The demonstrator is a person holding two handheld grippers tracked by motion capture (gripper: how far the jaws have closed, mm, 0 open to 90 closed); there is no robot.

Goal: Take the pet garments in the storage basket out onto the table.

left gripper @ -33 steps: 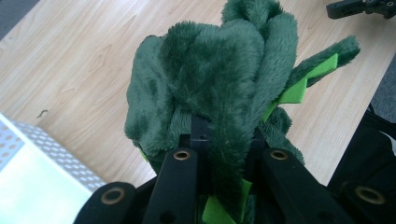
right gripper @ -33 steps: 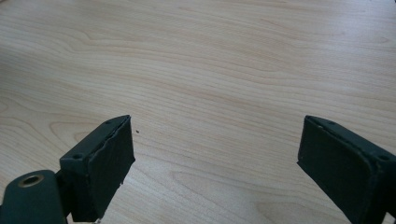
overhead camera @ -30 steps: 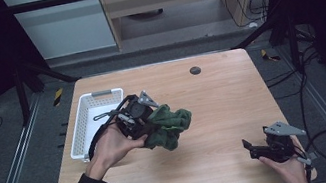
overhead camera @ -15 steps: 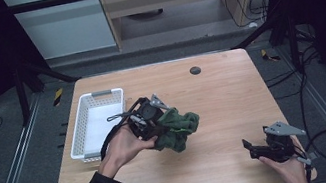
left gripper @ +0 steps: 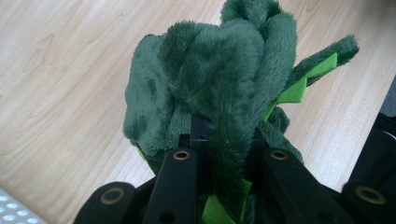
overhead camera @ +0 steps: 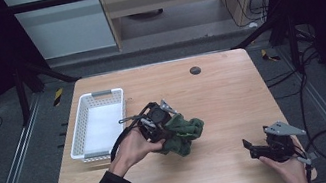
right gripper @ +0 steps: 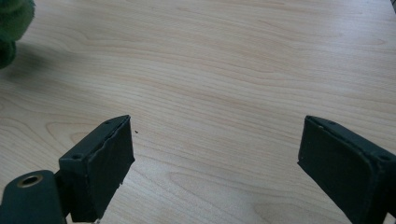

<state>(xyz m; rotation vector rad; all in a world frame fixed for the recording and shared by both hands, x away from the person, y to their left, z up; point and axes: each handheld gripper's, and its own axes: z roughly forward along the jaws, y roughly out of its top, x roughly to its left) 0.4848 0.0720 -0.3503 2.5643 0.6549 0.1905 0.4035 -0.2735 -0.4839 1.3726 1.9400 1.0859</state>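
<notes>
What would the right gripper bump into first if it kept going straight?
Probably nothing soon: the right gripper points left over bare table. The green toy sits off to one side, likely missed.

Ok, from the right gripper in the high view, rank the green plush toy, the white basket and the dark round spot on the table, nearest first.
1. Green plush toy, mid-table, left of the right gripper, clamped by the left gripper.
2. Dark round spot, toward the far edge.
3. White basket, far left.
</notes>
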